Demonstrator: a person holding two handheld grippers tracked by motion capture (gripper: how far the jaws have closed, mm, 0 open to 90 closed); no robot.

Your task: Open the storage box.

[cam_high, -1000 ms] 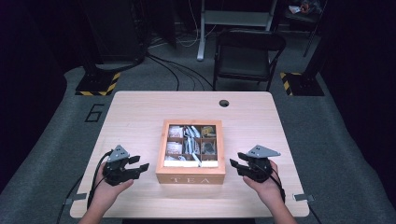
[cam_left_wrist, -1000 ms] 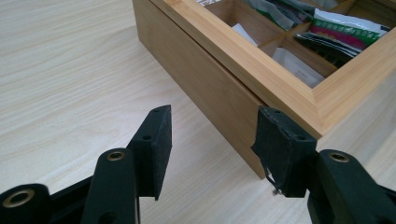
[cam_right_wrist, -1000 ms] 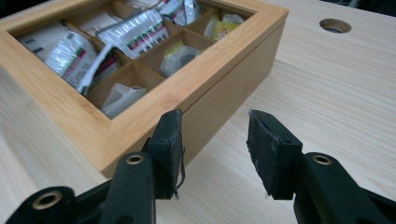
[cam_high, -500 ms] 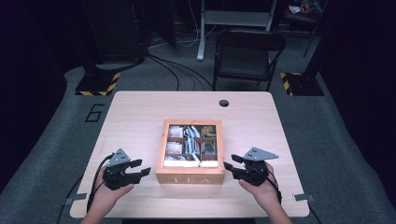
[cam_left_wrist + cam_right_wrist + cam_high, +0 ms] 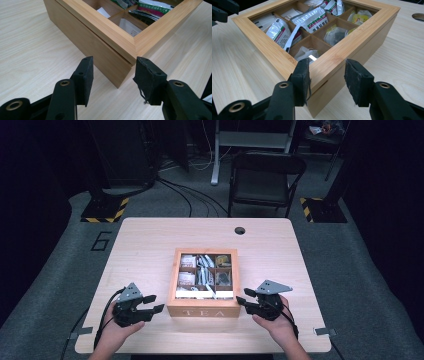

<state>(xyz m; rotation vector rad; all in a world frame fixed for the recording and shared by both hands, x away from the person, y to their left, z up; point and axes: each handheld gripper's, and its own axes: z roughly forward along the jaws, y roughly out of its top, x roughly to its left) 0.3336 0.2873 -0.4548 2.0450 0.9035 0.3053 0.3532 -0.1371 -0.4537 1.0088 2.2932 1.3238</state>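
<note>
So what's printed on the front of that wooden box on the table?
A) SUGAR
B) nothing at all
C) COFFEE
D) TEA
D: in the high view the wooden box carries the letters TEA on its front wall, the side facing the person, and its compartments hold small packets.

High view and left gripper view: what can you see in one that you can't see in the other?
The high view alone takes in the chair, the table's round hole, both hands and the word TEA on the tea box. The left gripper view alone gives a close look at the left tool, its pads open around the box's near corner. Both show the box, its packets and the wooden table.
</note>
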